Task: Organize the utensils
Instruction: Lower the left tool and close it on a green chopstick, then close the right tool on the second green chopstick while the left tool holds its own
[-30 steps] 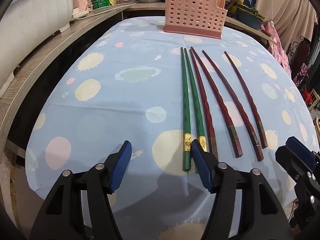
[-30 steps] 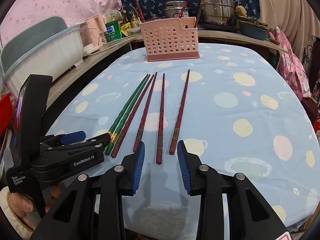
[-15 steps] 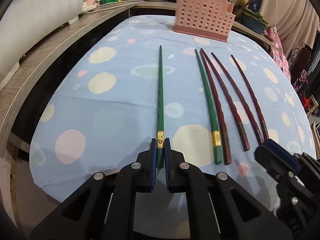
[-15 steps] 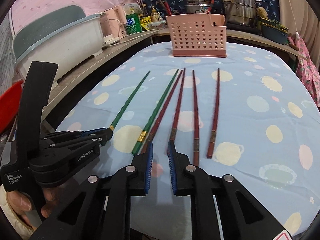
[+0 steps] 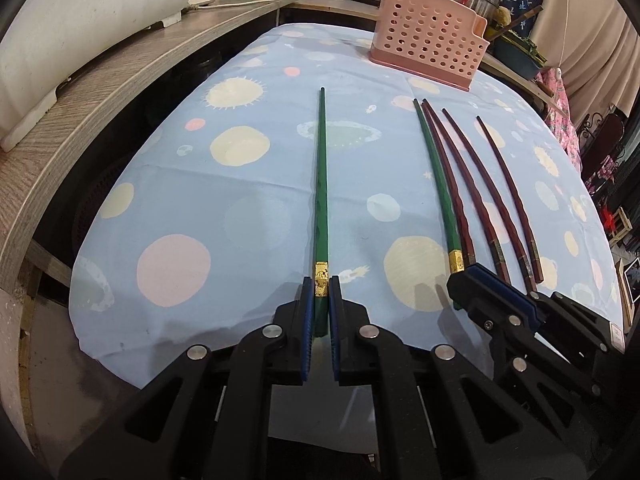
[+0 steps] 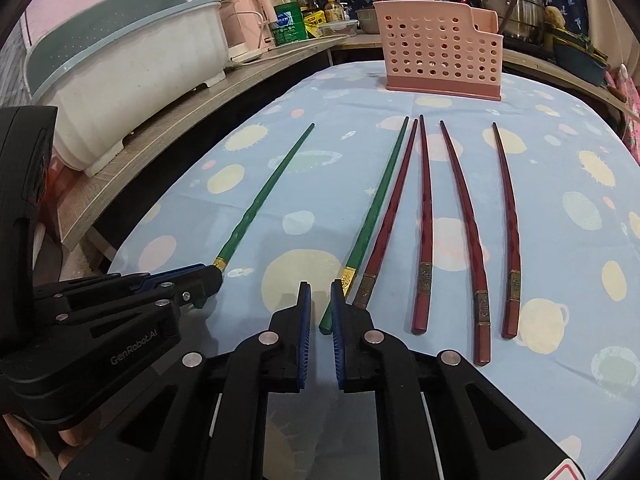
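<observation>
My left gripper (image 5: 321,292) is shut on the thick end of a green chopstick (image 5: 322,184), which points away over the table toward the pink perforated utensil holder (image 5: 430,40). A second green chopstick (image 6: 370,216) lies beside several dark red chopsticks (image 6: 462,208). My right gripper (image 6: 319,300) is nearly shut, its jaws a narrow gap apart, with the second green chopstick's thick end between the fingertips; whether the pads touch it is unclear. The left gripper also shows in the right wrist view (image 6: 208,280), and the right gripper in the left wrist view (image 5: 468,280).
A blue cloth with pale spots covers the table (image 5: 248,216). A wooden ledge (image 5: 100,92) runs along the left with a white tub (image 6: 132,64) on it. Pots, bottles and a kettle crowd the counter behind the holder (image 6: 440,48).
My left gripper closed on one green chopstick and carried it leftward, away from the other. My right gripper narrowed and moved left from the red chopsticks to the second green chopstick.
</observation>
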`<state>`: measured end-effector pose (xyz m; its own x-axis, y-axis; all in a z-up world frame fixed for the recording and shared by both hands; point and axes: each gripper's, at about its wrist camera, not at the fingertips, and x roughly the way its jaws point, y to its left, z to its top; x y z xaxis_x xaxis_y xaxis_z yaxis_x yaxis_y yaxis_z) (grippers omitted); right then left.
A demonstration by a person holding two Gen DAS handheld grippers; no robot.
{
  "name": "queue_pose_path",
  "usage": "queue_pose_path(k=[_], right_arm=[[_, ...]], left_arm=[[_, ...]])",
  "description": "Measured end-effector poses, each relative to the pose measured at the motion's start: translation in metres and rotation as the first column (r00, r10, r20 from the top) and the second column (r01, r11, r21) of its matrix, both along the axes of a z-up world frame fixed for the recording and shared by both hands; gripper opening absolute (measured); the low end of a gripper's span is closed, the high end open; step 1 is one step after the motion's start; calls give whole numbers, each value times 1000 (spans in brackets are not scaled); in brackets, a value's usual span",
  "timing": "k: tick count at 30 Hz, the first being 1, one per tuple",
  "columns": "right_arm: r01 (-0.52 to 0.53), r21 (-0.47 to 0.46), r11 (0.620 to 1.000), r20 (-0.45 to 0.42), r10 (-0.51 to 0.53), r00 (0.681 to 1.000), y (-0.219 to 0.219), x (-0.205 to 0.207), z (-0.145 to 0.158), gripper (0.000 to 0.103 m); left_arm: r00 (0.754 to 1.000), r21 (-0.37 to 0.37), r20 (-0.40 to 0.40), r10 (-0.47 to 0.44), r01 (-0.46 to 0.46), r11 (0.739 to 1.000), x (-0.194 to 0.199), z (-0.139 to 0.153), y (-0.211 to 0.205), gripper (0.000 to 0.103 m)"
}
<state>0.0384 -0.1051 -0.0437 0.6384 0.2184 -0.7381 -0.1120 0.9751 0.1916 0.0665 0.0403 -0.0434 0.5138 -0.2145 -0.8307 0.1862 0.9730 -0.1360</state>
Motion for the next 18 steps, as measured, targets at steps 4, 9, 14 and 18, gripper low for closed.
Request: queue_pose_path(k=[4, 9, 14, 18], right_arm=[[17, 5, 1000, 3, -17, 1000, -5, -2, 1, 9], [7, -7, 1000, -18, -7, 1000, -1, 0, -3, 9], [9, -7, 1000, -19, -10, 1000, 0, 1, -6, 9], [16, -8, 1000, -20, -16, 1000, -2, 1, -5, 8]], left_arm=[[1000, -11, -2, -1, 1, 1000, 1, 0, 1, 7], [1000, -15, -2, -2, 2, 1000, 1, -1, 1, 7], [1000, -20, -3, -2, 2, 1000, 0, -1, 1, 7], [1000, -23, -3, -2, 2, 1000, 0, 0, 2, 7]])
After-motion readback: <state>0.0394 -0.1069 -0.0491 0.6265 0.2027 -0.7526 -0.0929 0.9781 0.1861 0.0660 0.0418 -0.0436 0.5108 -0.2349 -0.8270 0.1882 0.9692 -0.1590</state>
